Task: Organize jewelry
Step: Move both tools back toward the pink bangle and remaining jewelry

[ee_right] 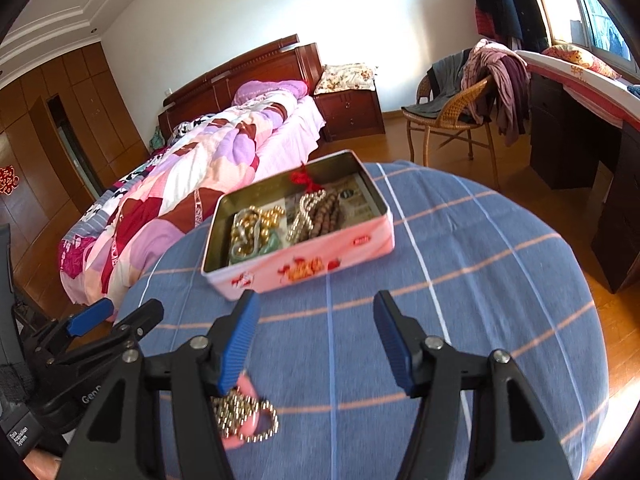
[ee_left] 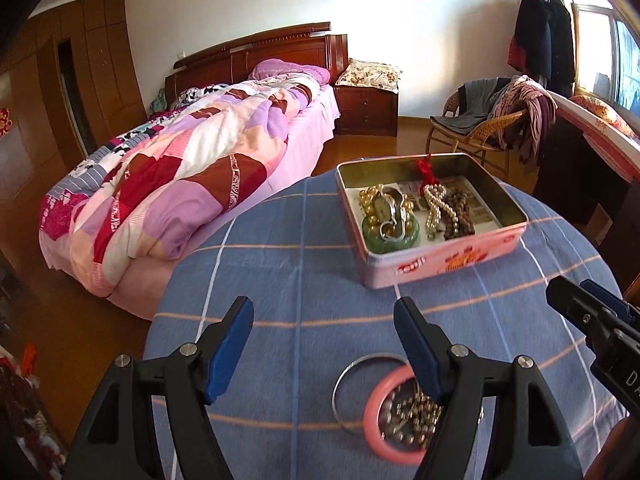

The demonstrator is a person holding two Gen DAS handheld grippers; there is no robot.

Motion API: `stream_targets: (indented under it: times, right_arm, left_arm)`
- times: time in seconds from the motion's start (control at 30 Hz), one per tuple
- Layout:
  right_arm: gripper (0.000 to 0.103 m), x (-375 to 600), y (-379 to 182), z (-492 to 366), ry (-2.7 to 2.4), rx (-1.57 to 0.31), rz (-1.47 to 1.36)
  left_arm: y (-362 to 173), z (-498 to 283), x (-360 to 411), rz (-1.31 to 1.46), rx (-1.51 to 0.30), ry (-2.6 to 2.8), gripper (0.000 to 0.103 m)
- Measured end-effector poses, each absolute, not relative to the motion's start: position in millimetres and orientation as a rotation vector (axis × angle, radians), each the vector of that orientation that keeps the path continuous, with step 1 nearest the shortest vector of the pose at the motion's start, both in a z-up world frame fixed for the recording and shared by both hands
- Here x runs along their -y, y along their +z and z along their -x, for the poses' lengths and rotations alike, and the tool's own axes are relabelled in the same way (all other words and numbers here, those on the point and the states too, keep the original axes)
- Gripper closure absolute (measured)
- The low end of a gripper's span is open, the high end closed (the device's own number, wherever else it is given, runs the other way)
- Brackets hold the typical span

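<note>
Beyond the fingertips and to their left stands a bed [ee_left: 192, 168] with a dark wooden headboard [ee_left: 260, 52] and a patchwork quilt [ee_right: 192, 168] in pink, lilac and maroon, a floral cushion [ee_left: 370, 74] lying on the nightstand [ee_left: 366, 110] beside it. Wooden wardrobe panels [ee_left: 80, 72] line the wall far left of the fingers, the far wall [ee_left: 400, 8] is white, and the floor [ee_right: 400, 136] is glossy wood. Ahead and to the right of the fingertips, a wicker chair [ee_right: 452, 120] draped with clothes stands near a dark desk [ee_right: 568, 132] under a sunlit window [ee_right: 596, 4].
</note>
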State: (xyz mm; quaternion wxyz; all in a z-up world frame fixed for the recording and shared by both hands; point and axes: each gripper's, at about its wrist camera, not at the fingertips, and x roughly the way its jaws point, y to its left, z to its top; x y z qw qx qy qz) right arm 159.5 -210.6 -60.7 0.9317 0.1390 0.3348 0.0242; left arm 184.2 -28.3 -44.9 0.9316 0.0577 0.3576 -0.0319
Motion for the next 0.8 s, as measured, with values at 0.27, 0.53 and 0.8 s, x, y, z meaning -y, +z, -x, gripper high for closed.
stream_targets:
  times: [0.27, 0.53, 0.8]
  right_arm:
    - [0.04, 209.1, -59.9, -134.9, 0.058, -0.674, -0.27]
    - [0.04, 202.6, -63.8, -122.3, 0.078, -0.687, -0.26]
    - [0.04, 196.6, -61.5, -112.6, 0.093, -0.687, -0.245]
  left_arm:
    - [-48.6, -157.1, 23.4, -0.115, -0.731, -0.069, 0.03]
    - [-46.9, -142.2, 16.8, -0.119, -0.719, -0.057, 0.03]
    - [-47.0, -133.3, 11.2, -0.126, -0.723, -0.048, 0.03]
